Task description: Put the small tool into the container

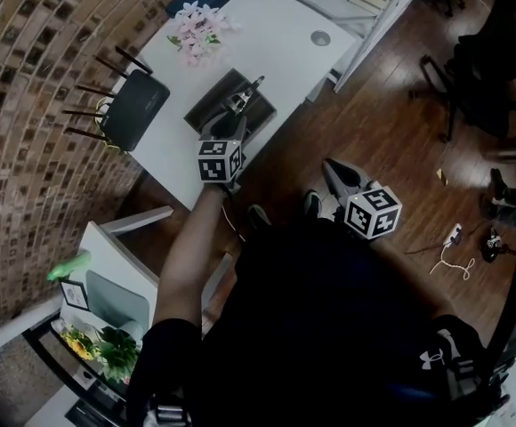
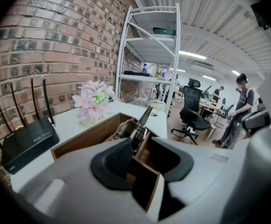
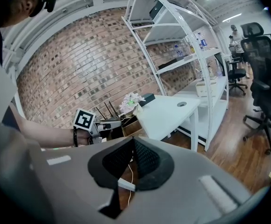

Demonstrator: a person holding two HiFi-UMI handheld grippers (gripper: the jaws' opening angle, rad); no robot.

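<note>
- Small tool (image 2: 140,124) leans tilted inside the container (image 2: 86,136), its dark handle sticking up above the rim, just past the tips of the left gripper (image 2: 142,146).
- That gripper's jaws stand well apart and press on nothing. A wooden partition of the container shows in the gap between them. Whether the left pad touches the tool I cannot tell.
- The container is an open wooden box near the table's (image 2: 63,125) floor-side edge, about midway along it.
- Pink flowers (image 2: 94,101) stand beyond the box, toward the brick-wall edge.
- A black router (image 2: 28,143) with upright antennas sits at the wall-side edge, apart from the box.
- The right gripper (image 3: 134,155) hangs off the table over the wooden floor, well apart from the box. Its pads meet at the tips and hold nothing.
</note>
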